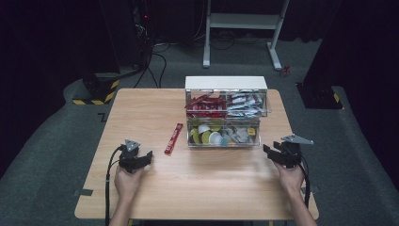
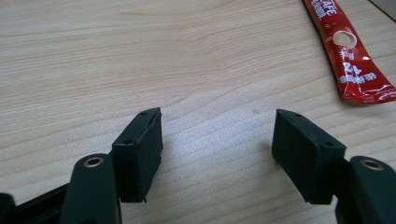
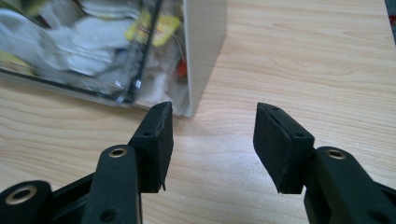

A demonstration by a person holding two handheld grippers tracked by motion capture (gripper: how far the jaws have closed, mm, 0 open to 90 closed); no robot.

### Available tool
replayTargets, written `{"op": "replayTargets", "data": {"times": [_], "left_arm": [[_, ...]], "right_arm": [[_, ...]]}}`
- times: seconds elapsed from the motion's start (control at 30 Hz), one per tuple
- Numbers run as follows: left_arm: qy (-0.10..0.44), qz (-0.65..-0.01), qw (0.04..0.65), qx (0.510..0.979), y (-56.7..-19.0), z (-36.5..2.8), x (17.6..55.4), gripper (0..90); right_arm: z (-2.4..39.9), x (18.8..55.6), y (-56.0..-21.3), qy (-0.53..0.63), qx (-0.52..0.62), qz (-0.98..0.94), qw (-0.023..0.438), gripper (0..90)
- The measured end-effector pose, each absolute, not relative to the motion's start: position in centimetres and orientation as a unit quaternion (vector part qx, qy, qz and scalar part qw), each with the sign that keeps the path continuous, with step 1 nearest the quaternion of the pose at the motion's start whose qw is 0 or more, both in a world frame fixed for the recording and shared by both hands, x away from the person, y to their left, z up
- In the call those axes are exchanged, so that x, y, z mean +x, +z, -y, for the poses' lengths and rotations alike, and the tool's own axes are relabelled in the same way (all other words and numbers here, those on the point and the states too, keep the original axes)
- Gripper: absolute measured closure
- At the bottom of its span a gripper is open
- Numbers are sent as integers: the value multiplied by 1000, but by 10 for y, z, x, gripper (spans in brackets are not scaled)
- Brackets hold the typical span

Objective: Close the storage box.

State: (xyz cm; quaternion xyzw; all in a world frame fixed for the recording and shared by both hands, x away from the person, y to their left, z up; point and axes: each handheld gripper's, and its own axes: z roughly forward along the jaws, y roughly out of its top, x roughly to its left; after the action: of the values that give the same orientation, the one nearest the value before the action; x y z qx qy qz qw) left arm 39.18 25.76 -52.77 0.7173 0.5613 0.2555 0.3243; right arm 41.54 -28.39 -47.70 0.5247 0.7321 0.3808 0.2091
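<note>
Ahead, I see a clear two-tier organizer (image 1: pixel 226 113) with a white top: red and white sachets above, small cups and packets below. A red sachet stick (image 1: pixel 173 139) lies alone on the table (image 1: pixel 141 108), just ahead-right of my left gripper (image 1: pixel 146 157). My right gripper (image 1: pixel 269 151) sits near the organizer's corner. Both jaws spread, empty.

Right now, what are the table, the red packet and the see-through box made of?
The table looks like pale wood or wood-look laminate, matte, with visible grain. The red packet looks like shiny plastic or foil film; it glints and crinkles. The box seems clear hard plastic with a white top; its contents show through.
</note>
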Motion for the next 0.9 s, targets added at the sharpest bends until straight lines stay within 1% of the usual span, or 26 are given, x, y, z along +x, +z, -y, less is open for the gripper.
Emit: {"op": "replayTargets", "data": {"times": [0.23, 0.73, 0.87, 0.9], "left_arm": [[255, -561, 324, 717, -528, -258, 392, 339], [256, -560, 324, 718, -528, -258, 392, 339], [256, -560, 324, 718, -528, -258, 392, 339], [255, -561, 324, 717, -528, -258, 392, 339]], "right_arm": [[283, 423, -489, 361, 534, -736, 209, 477], [278, 434, -514, 332, 545, -737, 223, 483], [276, 434, -519, 322, 545, -738, 233, 484], [274, 434, -521, 318, 539, -742, 243, 484]]}}
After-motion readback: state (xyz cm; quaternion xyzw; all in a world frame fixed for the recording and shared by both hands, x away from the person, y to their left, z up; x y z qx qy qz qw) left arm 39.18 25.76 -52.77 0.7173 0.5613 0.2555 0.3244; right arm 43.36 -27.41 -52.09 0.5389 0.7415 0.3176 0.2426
